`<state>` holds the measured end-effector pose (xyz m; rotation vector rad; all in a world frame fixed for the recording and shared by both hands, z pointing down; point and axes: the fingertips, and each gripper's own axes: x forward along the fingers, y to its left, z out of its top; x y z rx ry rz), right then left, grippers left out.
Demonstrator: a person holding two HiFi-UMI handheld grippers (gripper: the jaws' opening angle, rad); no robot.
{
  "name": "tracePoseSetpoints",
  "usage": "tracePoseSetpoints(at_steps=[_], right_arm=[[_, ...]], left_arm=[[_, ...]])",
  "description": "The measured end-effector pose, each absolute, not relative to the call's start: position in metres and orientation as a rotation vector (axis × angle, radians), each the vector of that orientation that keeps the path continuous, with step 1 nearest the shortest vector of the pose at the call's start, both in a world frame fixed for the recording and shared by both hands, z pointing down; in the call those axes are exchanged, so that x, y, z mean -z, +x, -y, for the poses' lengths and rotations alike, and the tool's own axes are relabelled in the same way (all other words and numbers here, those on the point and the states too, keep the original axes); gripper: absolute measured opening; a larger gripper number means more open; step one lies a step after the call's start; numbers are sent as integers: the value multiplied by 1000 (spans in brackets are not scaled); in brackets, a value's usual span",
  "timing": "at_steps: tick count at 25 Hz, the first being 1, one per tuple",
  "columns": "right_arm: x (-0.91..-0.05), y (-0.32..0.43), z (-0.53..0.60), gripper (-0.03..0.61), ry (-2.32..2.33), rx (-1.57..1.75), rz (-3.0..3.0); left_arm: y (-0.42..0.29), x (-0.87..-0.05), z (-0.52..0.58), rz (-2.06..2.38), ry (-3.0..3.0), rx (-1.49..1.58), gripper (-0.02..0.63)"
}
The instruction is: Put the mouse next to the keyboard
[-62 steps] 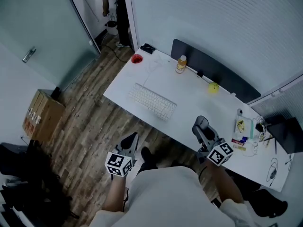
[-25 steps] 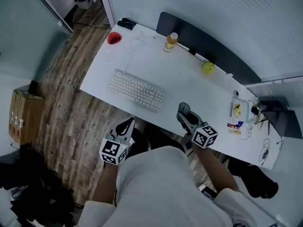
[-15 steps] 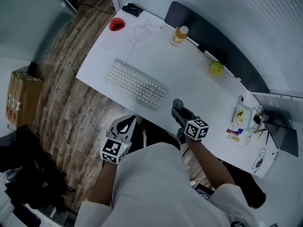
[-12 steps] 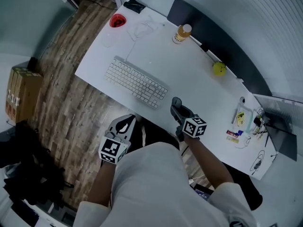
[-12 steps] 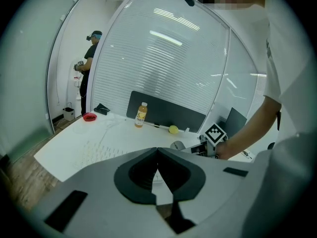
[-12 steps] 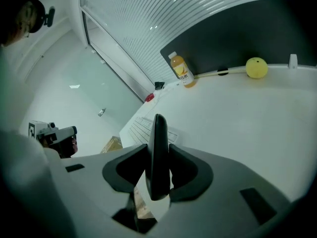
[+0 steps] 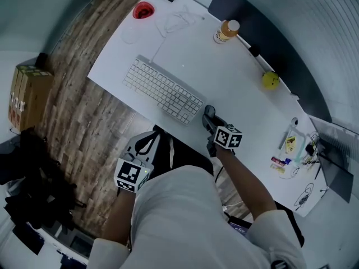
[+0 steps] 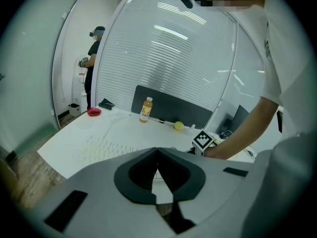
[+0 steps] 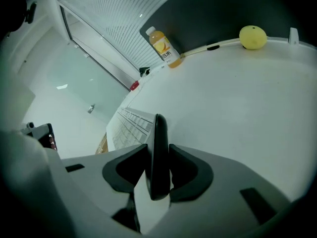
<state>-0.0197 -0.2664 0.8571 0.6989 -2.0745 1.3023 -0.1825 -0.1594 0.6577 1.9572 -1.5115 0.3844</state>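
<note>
A white keyboard [image 7: 162, 91] lies on the white table [image 7: 241, 83] near its front edge. My right gripper [image 7: 208, 117] hovers just off the keyboard's right end, shut on a dark mouse [image 7: 209, 112]. The right gripper view shows the mouse [image 9: 159, 148] edge-on, clamped between both pads, with the keyboard [image 9: 130, 125] just left of it. My left gripper [image 7: 147, 145] hangs in front of the table edge, over the floor. In the left gripper view its jaws [image 8: 157, 155] meet at the tips with nothing between them, and the keyboard [image 8: 106, 150] lies beyond.
An orange drink bottle [image 7: 226, 31], a yellow ball [image 7: 270, 79] and a red bowl [image 7: 143, 10] stand along the table's far side by a dark panel [image 7: 263, 35]. Small clutter [image 7: 291, 150] fills the right end. A cardboard box [image 7: 25, 97] sits on the floor.
My right gripper has come down with the mouse towards the table beside the keyboard's right end. The left gripper has sunk a little below the table edge.
</note>
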Motion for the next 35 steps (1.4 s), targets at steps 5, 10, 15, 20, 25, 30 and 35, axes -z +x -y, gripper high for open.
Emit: tracePoseSetpoints(at_steps=[5, 10, 15, 20, 25, 30, 35], right_arm=[[-865, -26, 268, 152, 680, -1251, 2071], [-869, -27, 270, 153, 688, -1186, 2060], [-869, -25, 273, 166, 697, -1100, 2067], [-869, -17, 276, 208, 699, -985, 2061], [-870, -7, 280, 222, 717, -936, 2049], [-869, 3, 284, 229, 758, -936, 2043], [-848, 9, 289, 227, 815, -902, 2074]], left_arm=[[-173, -661, 161, 1497, 1948, -390, 18], [-170, -661, 162, 1498, 1942, -400, 18], [-168, -659, 161, 1499, 1944, -421, 17], [-161, -655, 160, 1500, 1950, -440, 17], [-156, -650, 162, 1507, 1964, -444, 17], [-155, -640, 167, 1513, 1999, -433, 17], [-162, -632, 169, 1511, 2042, -422, 18]])
